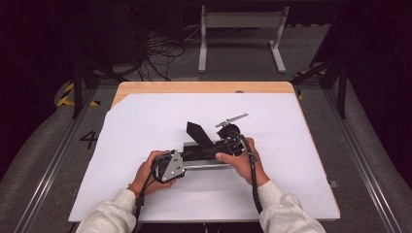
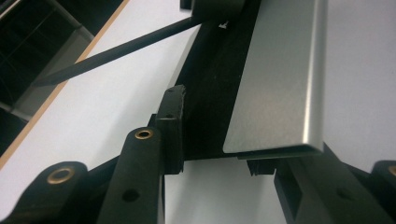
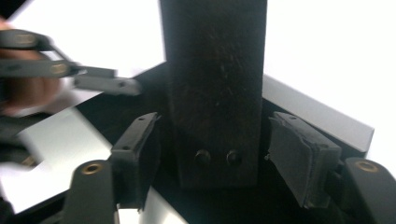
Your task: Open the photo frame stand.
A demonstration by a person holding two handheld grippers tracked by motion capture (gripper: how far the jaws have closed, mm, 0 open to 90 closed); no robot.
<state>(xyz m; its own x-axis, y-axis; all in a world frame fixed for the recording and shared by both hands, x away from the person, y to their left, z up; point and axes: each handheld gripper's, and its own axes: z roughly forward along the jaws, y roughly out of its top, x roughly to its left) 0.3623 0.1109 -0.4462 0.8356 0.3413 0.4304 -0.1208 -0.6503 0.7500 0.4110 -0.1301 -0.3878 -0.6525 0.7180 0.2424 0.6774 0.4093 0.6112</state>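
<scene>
Between my black left gripper (image 2: 217, 140) pads: case (image 2: 280, 79), brushed silver shell, black lining. My black right gripper (image 3: 219, 154) flanks its black flap (image 3: 215, 88). White sheet (image 1: 145, 126), light wooden table (image 1: 204, 87).

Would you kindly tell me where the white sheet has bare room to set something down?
The white sheet is bare along its far edge, both side margins and the near strip between the sleeves. The middle is crowded: black-and-silver case, its raised flap, both hands.

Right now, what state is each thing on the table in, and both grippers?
Silver case: flat on the white sheet, its near end between the left gripper's pads.
Black flap: raised, tilted up from the case.
Left gripper: jaws around the case end.
Right gripper: open, pads apart from the black flap between them.
</scene>
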